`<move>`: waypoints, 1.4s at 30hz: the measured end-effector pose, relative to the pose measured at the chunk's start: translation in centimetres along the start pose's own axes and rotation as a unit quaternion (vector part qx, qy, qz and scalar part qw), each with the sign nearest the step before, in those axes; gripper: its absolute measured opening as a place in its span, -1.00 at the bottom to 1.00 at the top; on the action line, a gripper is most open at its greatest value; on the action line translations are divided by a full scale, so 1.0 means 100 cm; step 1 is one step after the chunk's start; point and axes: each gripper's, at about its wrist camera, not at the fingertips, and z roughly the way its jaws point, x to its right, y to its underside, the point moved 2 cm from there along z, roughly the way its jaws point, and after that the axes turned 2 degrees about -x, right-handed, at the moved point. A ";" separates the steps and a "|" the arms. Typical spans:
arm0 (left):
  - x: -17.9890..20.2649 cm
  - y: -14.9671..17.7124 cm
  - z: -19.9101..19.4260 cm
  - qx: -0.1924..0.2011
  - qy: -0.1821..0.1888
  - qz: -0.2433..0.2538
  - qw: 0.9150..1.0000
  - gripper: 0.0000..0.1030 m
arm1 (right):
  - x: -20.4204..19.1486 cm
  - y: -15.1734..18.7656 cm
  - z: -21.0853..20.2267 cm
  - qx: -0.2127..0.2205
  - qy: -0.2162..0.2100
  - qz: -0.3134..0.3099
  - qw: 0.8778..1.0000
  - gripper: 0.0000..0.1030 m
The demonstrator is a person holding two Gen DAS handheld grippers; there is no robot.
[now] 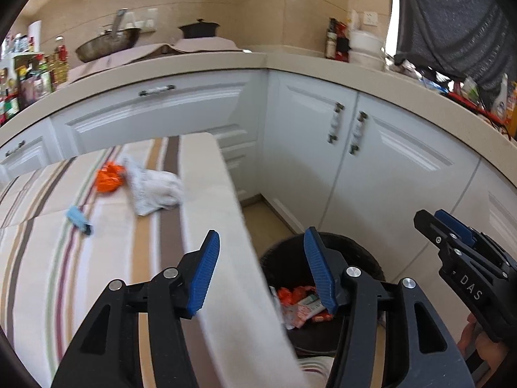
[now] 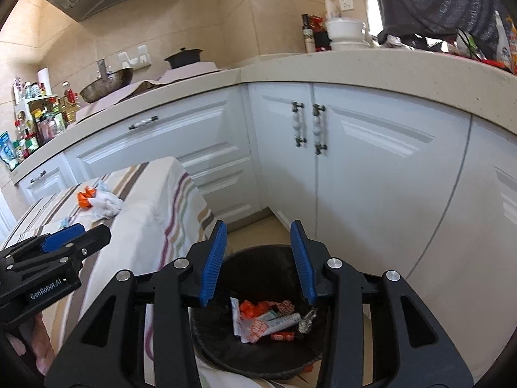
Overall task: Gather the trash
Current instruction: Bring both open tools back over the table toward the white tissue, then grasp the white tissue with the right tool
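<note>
Where table ends, black bin [image 2: 258, 333] holds orange, white wrappers [image 2: 263, 320].

White cabinets [image 2: 371, 161] under beige counter [image 2: 355, 64]; wok [image 2: 106, 85], dark pot [image 2: 184, 56], bottles [image 2: 48, 116] on top.

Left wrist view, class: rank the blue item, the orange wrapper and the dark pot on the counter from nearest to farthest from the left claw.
1. Blue item: on the striped cloth, left of the left claw.
2. Orange wrapper: farther back on the cloth, beside the crumpled white paper.
3. Dark pot: up on the far counter, by the wall.
</note>
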 end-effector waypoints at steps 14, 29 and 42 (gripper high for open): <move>-0.106 0.001 -0.029 0.017 -0.092 -0.064 0.994 0.11 | -0.110 -0.014 0.018 -0.010 -0.087 -0.062 0.994 -0.17; -0.200 0.005 -0.038 0.017 -0.164 -0.124 0.978 0.18 | -0.199 -0.027 0.059 -0.036 -0.135 -0.107 0.984 -0.08; -0.235 0.003 -0.019 -0.015 -0.180 -0.134 0.974 0.33 | -0.238 -0.034 0.123 -0.104 -0.119 -0.120 0.980 0.11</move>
